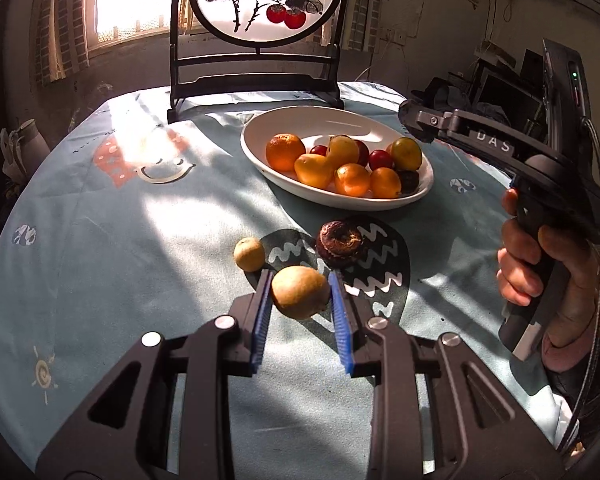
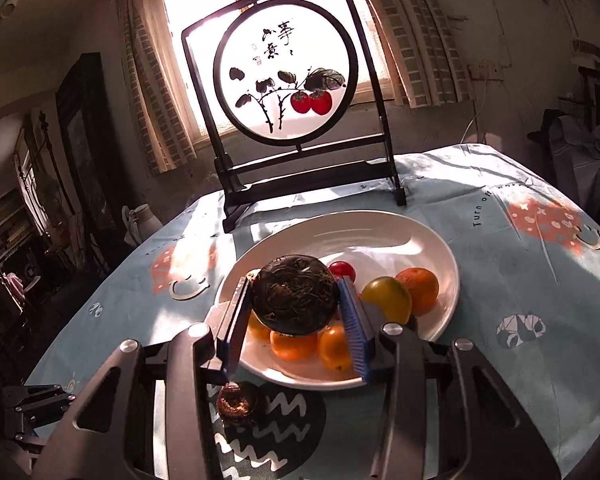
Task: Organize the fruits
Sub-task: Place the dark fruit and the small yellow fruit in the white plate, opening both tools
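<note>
My left gripper is shut on a brown kiwi-like fruit, held just above the tablecloth. A smaller tan fruit and a dark wrinkled fruit lie on the cloth just beyond it. My right gripper is shut on a dark round wrinkled fruit and holds it over the near rim of the white bowl. The bowl holds oranges, yellow fruits and small red ones. The right gripper body shows at the right of the left wrist view.
A framed round persimmon painting on a black stand stands behind the bowl at the table's far edge. Another dark fruit lies on the cloth under my right gripper. The round table carries a light blue printed cloth.
</note>
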`<state>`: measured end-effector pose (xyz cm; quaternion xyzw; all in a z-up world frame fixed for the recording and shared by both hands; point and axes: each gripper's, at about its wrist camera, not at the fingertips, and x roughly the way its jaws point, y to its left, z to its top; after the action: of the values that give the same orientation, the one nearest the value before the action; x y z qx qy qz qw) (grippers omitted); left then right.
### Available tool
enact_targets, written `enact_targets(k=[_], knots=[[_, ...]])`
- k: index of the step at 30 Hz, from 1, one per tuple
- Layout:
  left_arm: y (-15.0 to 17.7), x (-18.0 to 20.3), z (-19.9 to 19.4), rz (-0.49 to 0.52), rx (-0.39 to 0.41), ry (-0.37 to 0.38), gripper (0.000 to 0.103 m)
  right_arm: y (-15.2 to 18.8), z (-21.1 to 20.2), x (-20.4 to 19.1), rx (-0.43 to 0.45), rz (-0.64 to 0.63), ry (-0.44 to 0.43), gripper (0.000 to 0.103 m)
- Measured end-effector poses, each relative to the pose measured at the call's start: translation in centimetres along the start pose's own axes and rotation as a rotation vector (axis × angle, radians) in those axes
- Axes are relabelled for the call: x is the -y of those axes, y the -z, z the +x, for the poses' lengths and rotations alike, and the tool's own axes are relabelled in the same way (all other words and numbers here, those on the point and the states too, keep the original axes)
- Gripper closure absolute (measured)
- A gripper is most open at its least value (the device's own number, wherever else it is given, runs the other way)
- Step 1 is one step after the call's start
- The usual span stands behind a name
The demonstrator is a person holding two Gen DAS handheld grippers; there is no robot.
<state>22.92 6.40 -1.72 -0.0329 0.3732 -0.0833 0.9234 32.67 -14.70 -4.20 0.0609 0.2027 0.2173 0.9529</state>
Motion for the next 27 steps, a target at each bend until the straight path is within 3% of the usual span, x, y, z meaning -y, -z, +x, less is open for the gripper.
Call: enact_targets(k=[7,14,19,21,22,25,27], knots=[[-7.0,1.1,1.4,0.042,0.048,-0.033,0.074,-1.8,3.4,3.2,-0.006,0.071,0.016,0.059],[-14.7,2.4,9.3,0.064,0.019,-0.116,0.074,-1.9,5.1,5.5,-0.054,0.092,0.009,0.059],[-16.3,2.8,14.1,0.07,-0.046,-0.182,0.074,-1.8,6.2,6.2,-0.081,0.074,0.025,0.059],[-16.4,3.0,14.4,0.071,-0.046,-0.239,0.052,-1.7,6.7,6.3,-0.113,0.075,0.018,0.058],[-16.3,3.0,14.0,0.068,-0.021,-0.269,0.024,-1.8,6.8,6.3,-0.12,0.075,0.02,0.055],[-15.8,3.0,11.7,0.069,0.032,-0.297,0.012,-2.1,6.3,6.2,-0.098,0.081,0.023,0.053],[-15.2,2.8,10.1,0.065,0.049,-0.322,0.01,-2.3,5.8,5.8,-0.089,0.078,0.018,0.053]])
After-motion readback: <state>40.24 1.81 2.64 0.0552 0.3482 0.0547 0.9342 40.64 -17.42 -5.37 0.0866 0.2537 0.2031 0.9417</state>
